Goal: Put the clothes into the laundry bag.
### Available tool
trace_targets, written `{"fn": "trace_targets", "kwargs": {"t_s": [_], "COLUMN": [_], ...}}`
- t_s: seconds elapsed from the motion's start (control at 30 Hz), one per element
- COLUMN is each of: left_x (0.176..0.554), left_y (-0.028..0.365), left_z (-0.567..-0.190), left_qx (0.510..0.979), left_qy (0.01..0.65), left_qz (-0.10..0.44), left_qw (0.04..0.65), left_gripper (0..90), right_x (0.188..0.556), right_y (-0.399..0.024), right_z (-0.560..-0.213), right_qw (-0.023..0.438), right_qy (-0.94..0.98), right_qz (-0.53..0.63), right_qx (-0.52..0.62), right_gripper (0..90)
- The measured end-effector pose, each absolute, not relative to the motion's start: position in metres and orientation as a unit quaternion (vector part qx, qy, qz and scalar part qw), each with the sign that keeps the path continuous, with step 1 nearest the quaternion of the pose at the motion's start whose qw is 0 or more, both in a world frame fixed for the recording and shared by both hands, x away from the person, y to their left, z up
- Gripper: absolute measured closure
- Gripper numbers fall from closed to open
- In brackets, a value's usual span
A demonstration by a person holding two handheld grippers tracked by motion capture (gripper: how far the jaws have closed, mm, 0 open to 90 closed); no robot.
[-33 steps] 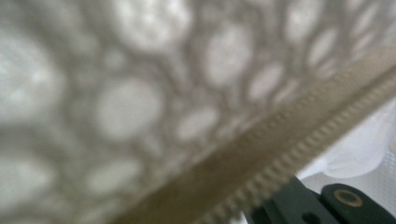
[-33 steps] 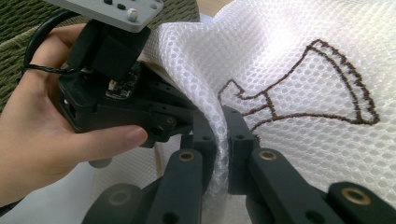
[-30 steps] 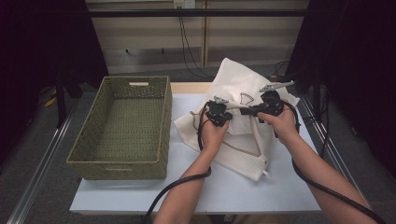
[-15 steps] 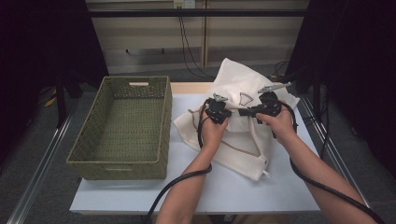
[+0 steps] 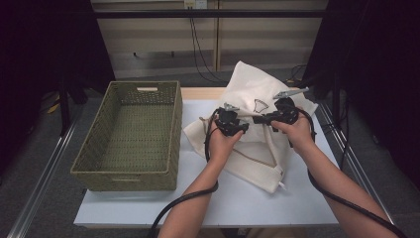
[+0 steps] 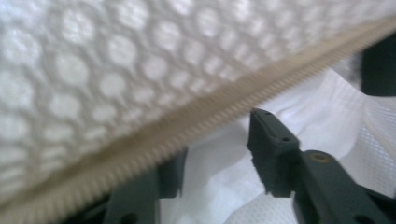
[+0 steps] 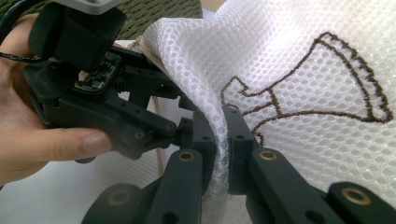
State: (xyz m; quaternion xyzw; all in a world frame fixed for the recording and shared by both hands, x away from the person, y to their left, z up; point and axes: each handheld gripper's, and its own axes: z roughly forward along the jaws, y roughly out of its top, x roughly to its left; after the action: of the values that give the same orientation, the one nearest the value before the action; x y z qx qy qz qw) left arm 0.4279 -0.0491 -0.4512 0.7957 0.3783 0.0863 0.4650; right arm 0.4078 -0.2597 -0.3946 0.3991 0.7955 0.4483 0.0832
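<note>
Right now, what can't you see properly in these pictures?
- What is inside the white mesh laundry bag: its own cloth hides it in the high view.
- The left hand-held gripper: the bag's blurred beige zipper crosses one finger in the left gripper view.
- The table under the bag: covered in the high view.
- The near inner wall of the green woven basket: its rim hides it.

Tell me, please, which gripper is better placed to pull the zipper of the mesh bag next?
Probably the left gripper: its jaws have just been opening beside the zipper. The right gripper is shut on the mesh bag, holding it.
</note>
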Motion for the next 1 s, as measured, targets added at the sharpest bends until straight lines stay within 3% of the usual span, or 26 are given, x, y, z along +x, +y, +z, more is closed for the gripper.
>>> {"fn": "trace_targets", "kwargs": {"t_s": [0.77, 1.0], "left_x": [0.406, 0.402], "left_y": [-0.018, -0.013], "left_z": [-0.429, -0.424], "left_qx": [0.795, 0.799], "left_qy": [0.385, 0.382], "left_qz": [0.079, 0.076], "left_qw": [0.462, 0.458], "left_gripper": [30.0, 28.8], "right_x": [0.397, 0.391], "right_y": [-0.246, -0.248], "right_z": [-0.394, -0.401], "right_qw": [0.092, 0.087], "right_qy": [0.815, 0.824], "right_qz": [0.432, 0.427], "right_qx": [0.375, 0.362], "right_gripper": [85.4, 85.4]}}
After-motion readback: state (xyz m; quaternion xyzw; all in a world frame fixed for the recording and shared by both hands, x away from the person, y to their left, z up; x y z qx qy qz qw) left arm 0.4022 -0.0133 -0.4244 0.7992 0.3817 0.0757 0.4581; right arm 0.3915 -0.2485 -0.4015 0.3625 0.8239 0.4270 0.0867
